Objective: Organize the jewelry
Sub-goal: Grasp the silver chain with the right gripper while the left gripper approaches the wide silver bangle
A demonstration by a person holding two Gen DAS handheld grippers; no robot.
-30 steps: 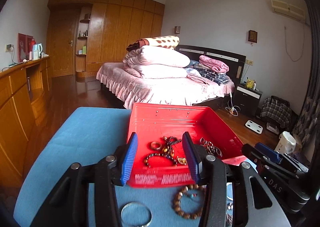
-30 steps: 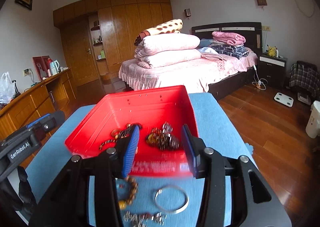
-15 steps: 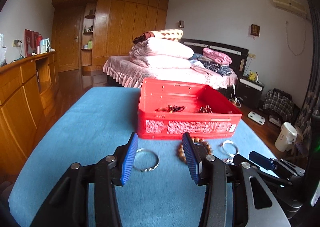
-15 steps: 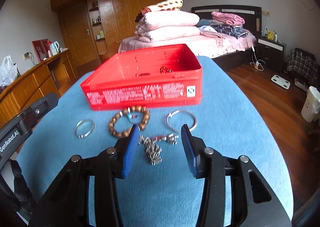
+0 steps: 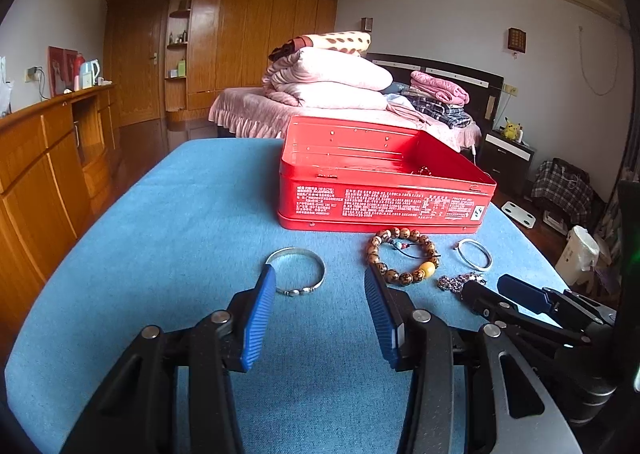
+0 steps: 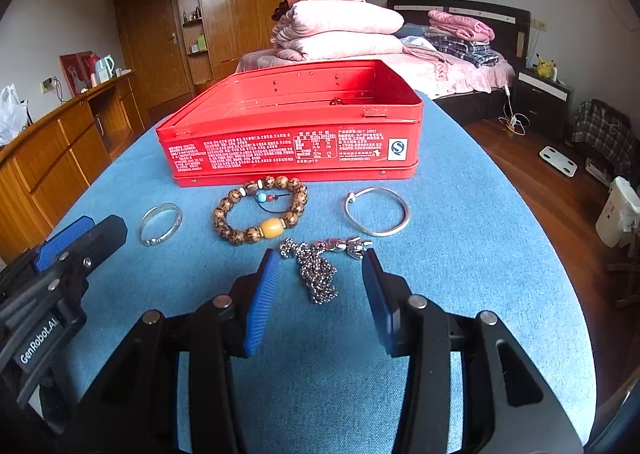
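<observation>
An open red tin box [image 5: 384, 205] [image 6: 288, 149] stands on the blue cloth table, with a little jewelry showing inside. In front of it lie a silver bangle [image 5: 296, 272] [image 6: 160, 223], a wooden bead bracelet [image 5: 402, 260] [image 6: 260, 215], a thin silver bangle [image 5: 474, 254] [image 6: 376, 211] and a silver chain necklace [image 6: 320, 268] [image 5: 456, 281]. My left gripper [image 5: 320, 294] is open and empty just short of the silver bangle. My right gripper [image 6: 320, 278] is open and empty, its fingers either side of the chain necklace.
The blue table [image 5: 160, 238] drops off at left, right and near edges. A wooden sideboard [image 5: 44, 157] runs along the left. A bed with stacked quilts [image 5: 328, 85] stands behind the table. A white bin [image 5: 578, 258] stands on the floor at right.
Both grippers have pulled back from over the box and dropped low to the table. The loose jewelry in front of the box now lies just ahead of the fingers.
</observation>
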